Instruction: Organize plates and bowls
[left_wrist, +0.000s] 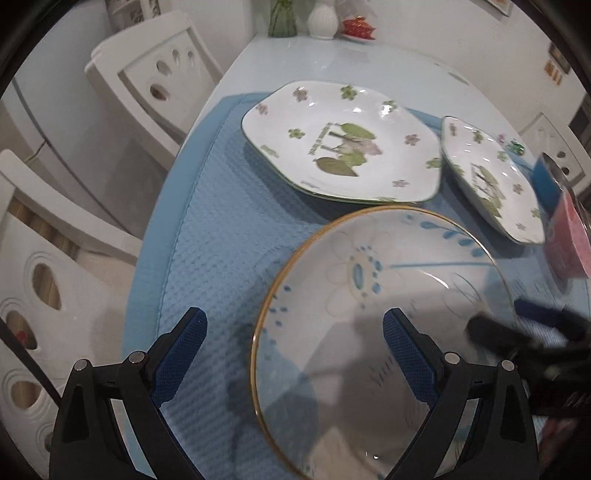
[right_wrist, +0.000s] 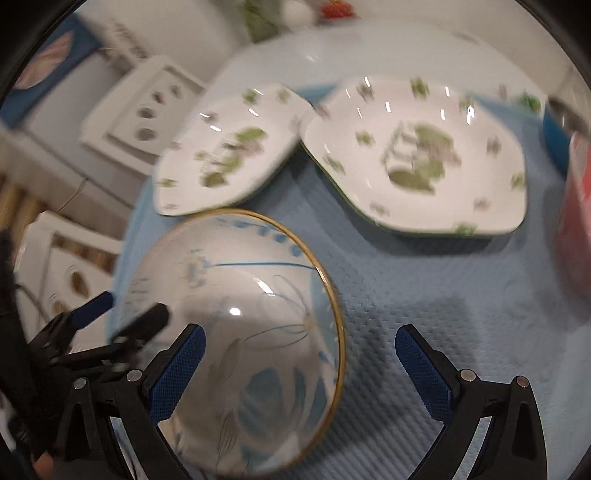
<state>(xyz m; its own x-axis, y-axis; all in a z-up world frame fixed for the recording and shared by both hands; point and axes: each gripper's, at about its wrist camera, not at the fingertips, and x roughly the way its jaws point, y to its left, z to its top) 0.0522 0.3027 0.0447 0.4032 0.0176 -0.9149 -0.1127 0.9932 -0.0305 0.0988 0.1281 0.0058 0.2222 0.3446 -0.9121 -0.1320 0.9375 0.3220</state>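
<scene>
no writing can be read: the plates carry a small line of print by their leaf picture, too blurred to make out.

the bowl (left_wrist: 384, 332) is round, gold-rimmed, painted with blue dots and a pale flower, and holds nothing. it sits on the blue mat (left_wrist: 221, 236) at the near end of the table (left_wrist: 295, 59). beyond it lie two angular white plates with green clovers, both bare: a plate (left_wrist: 343, 144) toward the left and a second plate (left_wrist: 491, 177) to its right, edges close together.

the left gripper (left_wrist: 295, 354) has its jaws wide, one finger over the mat, the other over the bowl's inside. the right gripper (right_wrist: 299, 373) also has its jaws wide, straddling the bowl's rim and holding nothing.

a pink box (left_wrist: 569, 243) and a blue thing behind it stand at the mat's right edge. white chairs (left_wrist: 155, 77) stand beside the table.
</scene>
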